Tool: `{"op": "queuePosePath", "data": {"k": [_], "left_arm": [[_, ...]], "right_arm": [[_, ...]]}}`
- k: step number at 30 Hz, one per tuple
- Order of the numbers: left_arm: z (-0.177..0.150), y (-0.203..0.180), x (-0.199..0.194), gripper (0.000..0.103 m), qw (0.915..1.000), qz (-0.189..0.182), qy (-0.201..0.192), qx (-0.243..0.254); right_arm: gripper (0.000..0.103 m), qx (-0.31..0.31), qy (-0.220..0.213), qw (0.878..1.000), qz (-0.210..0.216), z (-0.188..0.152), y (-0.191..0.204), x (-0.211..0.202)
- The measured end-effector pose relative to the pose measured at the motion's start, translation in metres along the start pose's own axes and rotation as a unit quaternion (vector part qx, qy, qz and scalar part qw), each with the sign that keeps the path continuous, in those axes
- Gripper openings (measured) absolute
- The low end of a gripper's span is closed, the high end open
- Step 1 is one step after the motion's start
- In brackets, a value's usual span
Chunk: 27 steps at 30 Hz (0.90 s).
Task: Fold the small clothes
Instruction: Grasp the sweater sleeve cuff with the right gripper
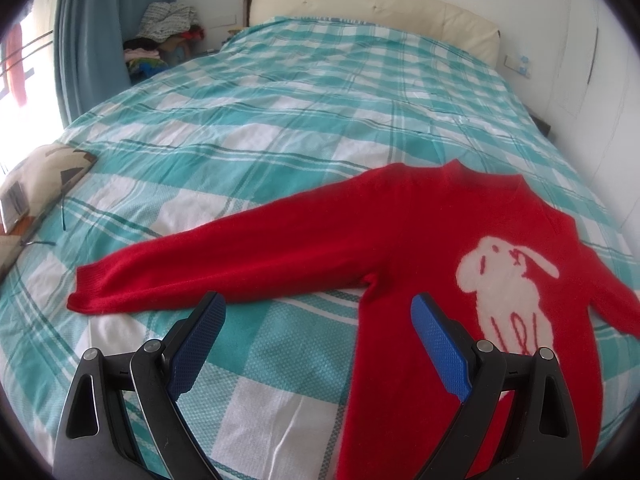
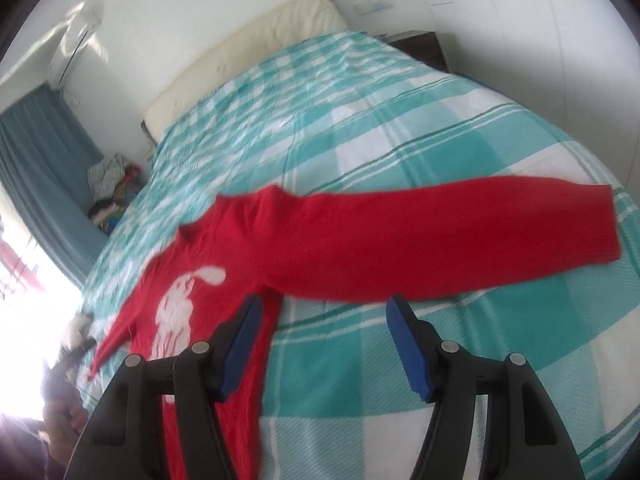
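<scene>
A small red sweater [image 1: 400, 224] with a white rabbit figure [image 1: 508, 280] lies flat, front up, on the checked bed, both sleeves spread out. In the left wrist view my left gripper [image 1: 318, 306] hovers open over the bedcover just below the left sleeve [image 1: 208, 268], its right finger above the sweater's body. In the right wrist view the sweater [image 2: 248, 248] is blurred; my right gripper [image 2: 324, 308] is open with nothing between its blue pads, just below the right sleeve [image 2: 460, 232] near the armpit.
The bed [image 1: 280, 100] carries a teal and white checked cover and a cream headboard [image 1: 380, 8]. A patterned cushion [image 1: 44, 176] lies at its left edge. A pile of clothes [image 1: 160, 36] sits beside the blue curtain [image 1: 92, 24]. A dark nightstand [image 2: 420, 46] stands by the far wall.
</scene>
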<state>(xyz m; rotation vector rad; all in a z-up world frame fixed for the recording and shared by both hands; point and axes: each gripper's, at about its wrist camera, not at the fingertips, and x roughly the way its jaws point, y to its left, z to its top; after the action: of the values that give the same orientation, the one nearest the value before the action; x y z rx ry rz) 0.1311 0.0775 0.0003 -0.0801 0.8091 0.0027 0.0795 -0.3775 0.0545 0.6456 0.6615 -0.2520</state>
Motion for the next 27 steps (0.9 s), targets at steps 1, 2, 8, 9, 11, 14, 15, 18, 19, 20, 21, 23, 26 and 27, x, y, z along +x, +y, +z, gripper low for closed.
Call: {"op": "queuePosePath", "data": {"k": [1, 2, 8, 9, 11, 14, 15, 18, 19, 20, 21, 23, 26, 27], "left_arm": [[0.0, 0.001, -0.001, 0.095, 1.0, -0.003, 0.0, -0.004], [0.001, 0.001, -0.002, 0.095, 1.0, -0.005, 0.0, -0.006], [0.005, 0.007, -0.002, 0.095, 1.0, -0.004, 0.003, -0.007], [0.004, 0.006, -0.001, 0.095, 1.0, -0.003, 0.004, -0.006], [0.002, 0.005, 0.0, 0.095, 1.0, 0.001, 0.006, -0.001], [0.001, 0.005, 0.0, 0.095, 0.9999, 0.006, 0.009, 0.002], [0.001, 0.005, 0.0, 0.095, 0.9999, 0.006, 0.009, 0.001], [0.001, 0.005, 0.001, 0.095, 1.0, 0.005, 0.008, 0.0], [0.001, 0.005, 0.001, 0.095, 0.9999, 0.005, 0.009, 0.002], [0.001, 0.005, 0.001, 0.095, 0.9999, 0.005, 0.009, 0.002], [0.001, 0.005, 0.001, 0.095, 0.9999, 0.005, 0.01, 0.003], [0.0, 0.003, 0.003, 0.095, 0.9999, 0.007, 0.011, 0.008], [0.0, 0.002, 0.002, 0.095, 0.9998, 0.01, 0.012, 0.014], [0.0, 0.002, 0.002, 0.095, 0.9998, 0.01, 0.011, 0.013]], "right_arm": [[0.064, 0.028, -0.022, 0.999, -0.008, 0.012, -0.02, -0.011], [0.064, 0.053, -0.041, 0.998, -0.019, 0.021, -0.04, -0.021], [0.064, 0.175, -0.035, 0.982, -0.056, 0.037, -0.136, -0.039], [0.064, 0.178, -0.029, 0.982, -0.061, 0.037, -0.143, -0.037], [0.064, 0.169, -0.018, 0.983, -0.077, 0.037, -0.152, -0.033], [0.064, 0.169, 0.001, 0.982, -0.089, 0.04, -0.167, -0.024], [0.064, 0.172, 0.006, 0.981, -0.093, 0.039, -0.171, -0.021], [0.064, 0.174, 0.018, 0.981, -0.087, 0.041, -0.178, -0.011], [0.063, 0.17, 0.022, 0.982, -0.084, 0.042, -0.179, -0.007], [0.06, 0.165, 0.027, 0.982, -0.082, 0.042, -0.179, -0.004], [0.058, 0.161, 0.034, 0.983, -0.079, 0.043, -0.18, 0.001], [0.04, 0.152, 0.06, 0.982, -0.092, 0.045, -0.182, 0.014], [0.003, 0.139, 0.076, 0.979, -0.126, 0.043, -0.186, 0.018], [0.003, 0.141, 0.068, 0.98, -0.127, 0.043, -0.185, 0.013]]}}
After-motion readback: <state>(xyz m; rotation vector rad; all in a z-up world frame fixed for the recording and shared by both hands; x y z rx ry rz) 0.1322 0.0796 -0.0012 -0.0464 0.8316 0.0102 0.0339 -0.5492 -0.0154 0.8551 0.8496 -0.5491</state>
